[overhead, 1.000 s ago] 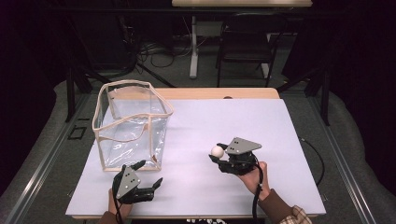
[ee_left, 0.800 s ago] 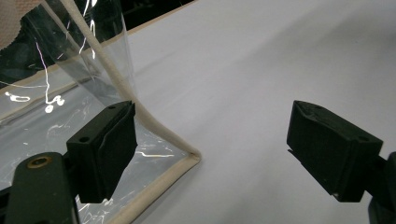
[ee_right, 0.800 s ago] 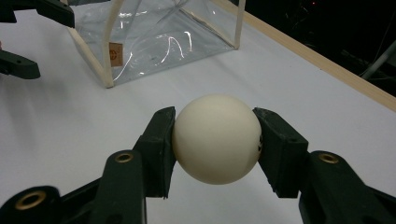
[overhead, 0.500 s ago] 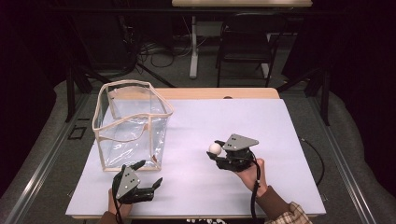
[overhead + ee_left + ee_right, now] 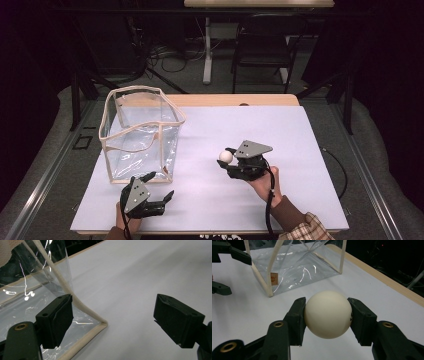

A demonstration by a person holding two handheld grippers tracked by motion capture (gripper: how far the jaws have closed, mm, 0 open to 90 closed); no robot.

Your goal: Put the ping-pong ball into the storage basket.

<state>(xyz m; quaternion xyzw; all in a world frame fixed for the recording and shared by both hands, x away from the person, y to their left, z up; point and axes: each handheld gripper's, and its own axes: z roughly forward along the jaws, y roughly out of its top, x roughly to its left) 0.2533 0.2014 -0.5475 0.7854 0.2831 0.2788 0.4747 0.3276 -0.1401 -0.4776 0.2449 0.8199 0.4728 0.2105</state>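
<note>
Right tool point(image 5: 327, 315) is clenched on a white ball point(image 5: 327, 314), pads point(image 5: 298, 317) seated across its widest girth, held above the white surface point(image 5: 300, 145) right of the clear bag point(image 5: 142, 132). Ball looks light, rigid, smooth and round, so probably slippery; an off-centre pinch would likely squirt it out. Bag: thin glossy film, cream fabric edging, floppy walls. Left tool point(image 5: 112, 322) is released, beside the bag's bottom corner.

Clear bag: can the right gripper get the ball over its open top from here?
Probably yes. The right gripper holds the white ball, and only bare table lies between it and the clear bag, whose top gapes open.
</note>
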